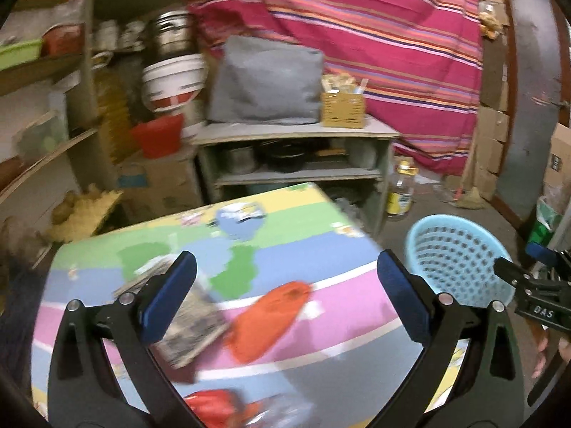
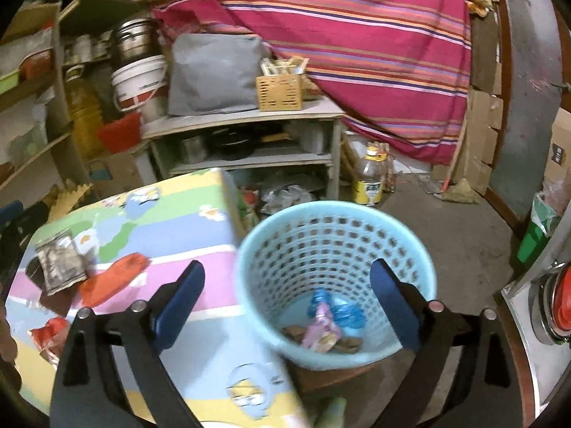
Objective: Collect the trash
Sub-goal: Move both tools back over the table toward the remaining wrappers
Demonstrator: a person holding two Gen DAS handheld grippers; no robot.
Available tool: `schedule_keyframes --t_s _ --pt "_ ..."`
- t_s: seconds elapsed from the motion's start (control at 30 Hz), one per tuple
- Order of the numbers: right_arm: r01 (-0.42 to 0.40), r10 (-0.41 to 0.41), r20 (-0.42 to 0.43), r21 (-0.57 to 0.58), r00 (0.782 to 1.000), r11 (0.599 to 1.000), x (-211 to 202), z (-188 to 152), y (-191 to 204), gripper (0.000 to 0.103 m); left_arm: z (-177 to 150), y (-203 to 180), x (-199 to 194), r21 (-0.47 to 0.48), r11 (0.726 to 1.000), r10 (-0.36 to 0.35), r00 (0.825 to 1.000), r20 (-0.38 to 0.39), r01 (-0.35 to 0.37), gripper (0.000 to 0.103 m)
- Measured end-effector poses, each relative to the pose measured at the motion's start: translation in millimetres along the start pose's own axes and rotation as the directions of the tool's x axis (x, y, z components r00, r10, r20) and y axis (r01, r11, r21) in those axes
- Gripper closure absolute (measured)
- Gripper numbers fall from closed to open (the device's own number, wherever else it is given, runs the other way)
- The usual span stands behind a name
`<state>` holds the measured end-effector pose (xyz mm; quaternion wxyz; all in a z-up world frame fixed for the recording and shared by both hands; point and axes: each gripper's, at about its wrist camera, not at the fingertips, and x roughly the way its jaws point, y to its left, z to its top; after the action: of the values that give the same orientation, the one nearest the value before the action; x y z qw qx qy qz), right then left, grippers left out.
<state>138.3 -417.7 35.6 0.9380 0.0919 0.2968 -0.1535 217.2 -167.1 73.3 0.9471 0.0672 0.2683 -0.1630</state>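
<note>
A light blue perforated basket [image 2: 335, 278] stands on the floor beside a table with a colourful mat [image 2: 171, 221]; it shows too as the basket [image 1: 456, 260] in the left wrist view. A pink wrapper [image 2: 323, 328], a blue wrapper [image 2: 342, 312] and brown bits lie in the basket. My right gripper [image 2: 289, 299] hangs open over the basket's near rim, nothing between its fingers. My left gripper [image 1: 285, 292] is open above the mat, over an orange wrapper [image 1: 267, 321]. A grey printed packet [image 1: 192, 324] lies by its left finger. A red wrapper [image 1: 214, 406] lies nearer.
A low grey shelf unit [image 2: 249, 132] with pots stands behind the table, a grey cushion [image 2: 214, 71] and a wooden box [image 2: 280, 89] on top. A plastic bottle [image 2: 369, 178] stands on the floor. Striped pink cloth [image 2: 339, 35] hangs behind. Buckets and shelves crowd the left.
</note>
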Motion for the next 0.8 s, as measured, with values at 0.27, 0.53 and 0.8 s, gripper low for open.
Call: schedule_keyframes --t_s 0.27,0.53,0.8 --pt "-0.129 0.127 -0.043 -0.030 0.991 0.991 -5 -33 78 0.011 -42 95 -18 -0.080 0.991 0.106 0.993 -0.057 -0.111 0.005" --pt "-0.207 0.192 -0.126 -0.123 0.973 0.971 -8 -72 143 0.011 -97 145 -29 -0.131 0.976 0.156 0.979 -0.130 -0.173 0.005" --pt "-0.258 0.227 -0.185 -0.162 0.956 0.953 -13 -98 178 0.011 -143 172 -45 -0.150 0.966 0.182 0.968 -0.171 -0.209 0.005"
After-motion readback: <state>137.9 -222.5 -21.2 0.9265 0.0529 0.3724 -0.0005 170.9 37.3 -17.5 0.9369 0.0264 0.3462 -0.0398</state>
